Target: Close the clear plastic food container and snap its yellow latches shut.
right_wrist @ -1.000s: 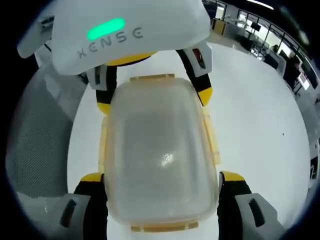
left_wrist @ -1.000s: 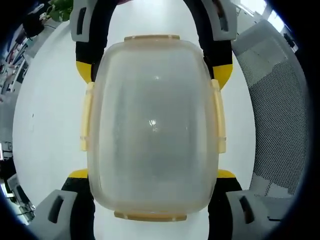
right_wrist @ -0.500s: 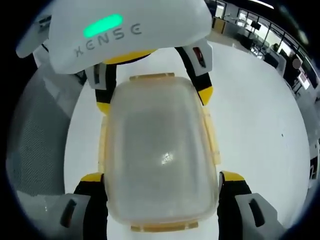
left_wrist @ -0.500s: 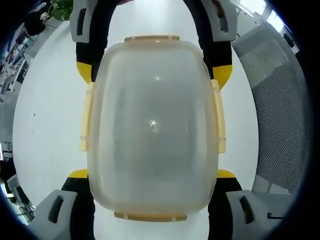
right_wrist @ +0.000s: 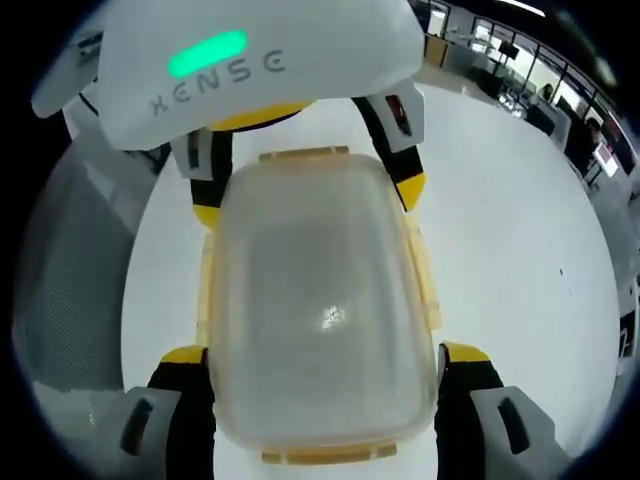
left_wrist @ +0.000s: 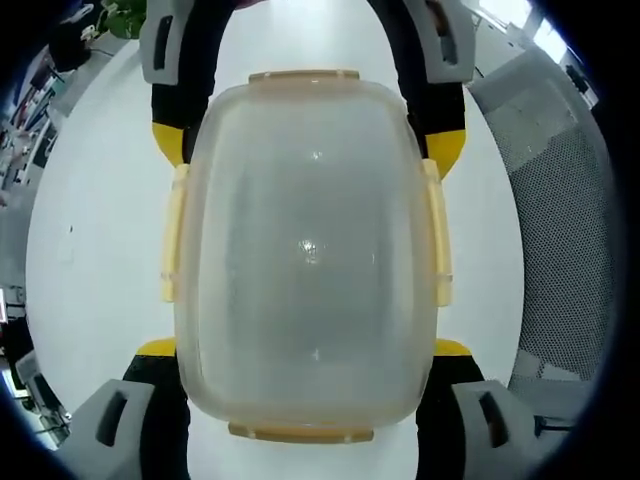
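Both claws clamp the same box from opposite ends. From my left gripper (left_wrist: pixel 305 350) I see its two yellow-tipped jaws pressed against the near corners of the clear plastic food container (left_wrist: pixel 305 250), and in the right gripper view the right gripper (right_wrist: pixel 325 355) does the same at its own end, jaws tight on the walls, not free.

Largest behind it all is the white table (left_wrist: pixel 90 250), a wide pale surface under the box; I cannot tell whether the container rests on it or is held just above. A grey mesh chair back (left_wrist: pixel 560 230) stands beside the table.

The container is a frosted, see-through tub with rounded corners, lid on and seated all round. I can make out nothing inside it. Light glints off the middle of the lid.

In the right gripper view the left gripper's white housing (right_wrist: pixel 250 55) looms at the far end, with a green light and lettering on it; its black and yellow jaws reach down onto the far corners of the box.

The yellow latches (left_wrist: pixel 172 235) run along each side of the lid, one per long edge and one per short end. All four lie flat against the rim, as far as I can judge.
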The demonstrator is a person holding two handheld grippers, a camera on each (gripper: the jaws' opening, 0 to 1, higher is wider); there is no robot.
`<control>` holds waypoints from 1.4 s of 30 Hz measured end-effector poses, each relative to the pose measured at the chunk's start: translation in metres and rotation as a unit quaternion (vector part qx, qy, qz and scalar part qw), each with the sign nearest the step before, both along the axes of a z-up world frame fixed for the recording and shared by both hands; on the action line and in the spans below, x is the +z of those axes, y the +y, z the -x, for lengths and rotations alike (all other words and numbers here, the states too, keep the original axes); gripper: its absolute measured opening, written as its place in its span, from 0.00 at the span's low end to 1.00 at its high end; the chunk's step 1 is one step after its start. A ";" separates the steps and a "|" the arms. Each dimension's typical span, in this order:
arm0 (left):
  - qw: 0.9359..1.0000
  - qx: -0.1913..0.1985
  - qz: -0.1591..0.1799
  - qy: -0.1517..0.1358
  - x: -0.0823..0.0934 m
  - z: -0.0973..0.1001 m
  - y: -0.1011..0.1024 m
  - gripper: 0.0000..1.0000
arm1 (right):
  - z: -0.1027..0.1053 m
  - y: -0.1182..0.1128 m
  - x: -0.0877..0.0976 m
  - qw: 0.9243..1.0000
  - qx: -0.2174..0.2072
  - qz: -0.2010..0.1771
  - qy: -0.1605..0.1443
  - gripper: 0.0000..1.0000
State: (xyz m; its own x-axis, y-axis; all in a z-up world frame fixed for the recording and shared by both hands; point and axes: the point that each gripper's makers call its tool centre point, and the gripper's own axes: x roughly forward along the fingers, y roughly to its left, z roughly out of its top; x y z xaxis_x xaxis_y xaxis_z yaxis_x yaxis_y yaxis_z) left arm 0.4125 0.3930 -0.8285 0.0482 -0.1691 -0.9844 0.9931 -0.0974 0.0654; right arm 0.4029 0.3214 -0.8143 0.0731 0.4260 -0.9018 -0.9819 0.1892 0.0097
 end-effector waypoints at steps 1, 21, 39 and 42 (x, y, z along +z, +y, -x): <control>1.000 0.000 0.000 0.000 0.000 -0.001 0.000 0.97 | -0.002 0.000 0.000 1.000 0.000 0.000 0.000 0.93; 1.000 0.004 -0.002 -0.001 0.000 -0.018 0.000 0.97 | -0.020 -0.001 -0.001 1.000 0.000 -0.004 -0.003 0.93; 1.000 0.004 -0.001 -0.002 0.000 -0.028 -0.002 0.97 | -0.030 -0.002 -0.001 1.000 -0.002 -0.005 -0.005 0.94; 1.000 0.003 -0.002 -0.002 0.000 -0.028 -0.002 0.97 | -0.031 -0.002 -0.001 1.000 -0.003 0.001 -0.004 0.94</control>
